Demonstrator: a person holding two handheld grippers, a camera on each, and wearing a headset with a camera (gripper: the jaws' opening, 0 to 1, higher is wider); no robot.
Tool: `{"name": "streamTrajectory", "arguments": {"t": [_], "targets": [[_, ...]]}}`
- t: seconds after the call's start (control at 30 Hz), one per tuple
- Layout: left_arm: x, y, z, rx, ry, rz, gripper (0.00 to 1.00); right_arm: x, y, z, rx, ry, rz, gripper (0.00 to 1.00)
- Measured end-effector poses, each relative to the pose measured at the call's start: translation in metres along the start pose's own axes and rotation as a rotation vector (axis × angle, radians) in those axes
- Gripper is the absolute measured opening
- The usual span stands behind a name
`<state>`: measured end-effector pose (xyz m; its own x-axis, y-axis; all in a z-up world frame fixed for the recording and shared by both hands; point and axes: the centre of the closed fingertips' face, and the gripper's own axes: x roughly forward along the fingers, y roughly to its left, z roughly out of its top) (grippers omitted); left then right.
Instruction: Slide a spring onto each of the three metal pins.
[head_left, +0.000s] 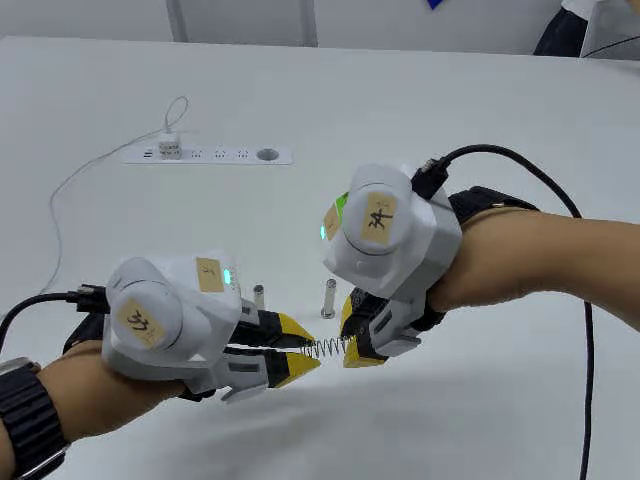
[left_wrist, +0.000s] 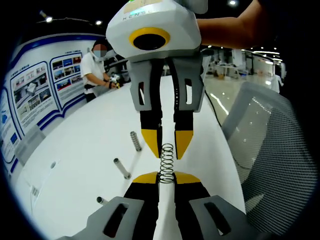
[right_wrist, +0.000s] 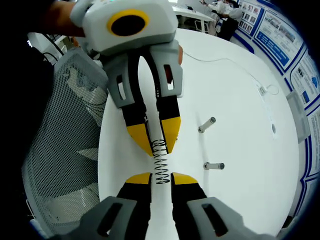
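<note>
Head view, left gripper (head_left: 300, 347): low at the left, marked 33, its yellow tips pointing right and closed on one end of the spring (head_left: 328, 349).
Head view, right gripper (head_left: 352, 342): marked 34, just right of the spring, tips pinching its other end.
Head view, spring: held level in the air between the two claws, above the white table (head_left: 480, 120).
Head view, pins: two upright on the table just behind the grippers, one pin (head_left: 259, 296) by the left gripper and another pin (head_left: 328, 298) by the right one.
Head view, far side: a power strip (head_left: 210, 154) with a white cable (head_left: 80, 180).
Left gripper view, own jaws: drawn in tight on the spring's near end.
Left gripper view, right gripper: it comes down from the top, tips on either side of the far end.
Left gripper view, table: three pins to the left; the farthest looks ribbed, but whether that is a coil I cannot tell.
Right gripper view, own jaws: close together, with the spring's near end between the yellow pads.
Right gripper view, left gripper: clamped on the upper coils.
Right gripper view, pins: two stand to the right, well apart from the spring.
</note>
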<state>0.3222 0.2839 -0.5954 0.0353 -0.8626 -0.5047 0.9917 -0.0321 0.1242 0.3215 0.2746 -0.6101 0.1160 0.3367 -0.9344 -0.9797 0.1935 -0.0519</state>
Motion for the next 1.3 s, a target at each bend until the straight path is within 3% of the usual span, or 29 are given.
{"name": "streamTrajectory", "arguments": {"t": [0.3,0.5,0.77,1.03,1.3], "targets": [[0.001,0.0,-0.003,-0.003,0.008,-0.002,0.1,-0.006,0.0,0.005,0.0,-0.022,-0.005,0.12],[0.003,0.001,-0.005,-0.01,0.013,-0.003,0.1,-0.019,-0.001,0.022,0.0,-0.065,-0.004,0.12],[0.007,0.0,-0.004,-0.019,0.007,-0.009,0.1,-0.022,0.003,0.039,-0.029,-0.089,-0.001,0.12],[0.006,0.003,-0.003,-0.077,-0.018,0.004,0.1,-0.021,-0.001,0.039,-0.031,-0.092,-0.008,0.13],[0.006,0.004,0.0,-0.089,-0.032,0.011,0.1,-0.019,-0.002,0.037,-0.031,-0.086,-0.006,0.13]]}}
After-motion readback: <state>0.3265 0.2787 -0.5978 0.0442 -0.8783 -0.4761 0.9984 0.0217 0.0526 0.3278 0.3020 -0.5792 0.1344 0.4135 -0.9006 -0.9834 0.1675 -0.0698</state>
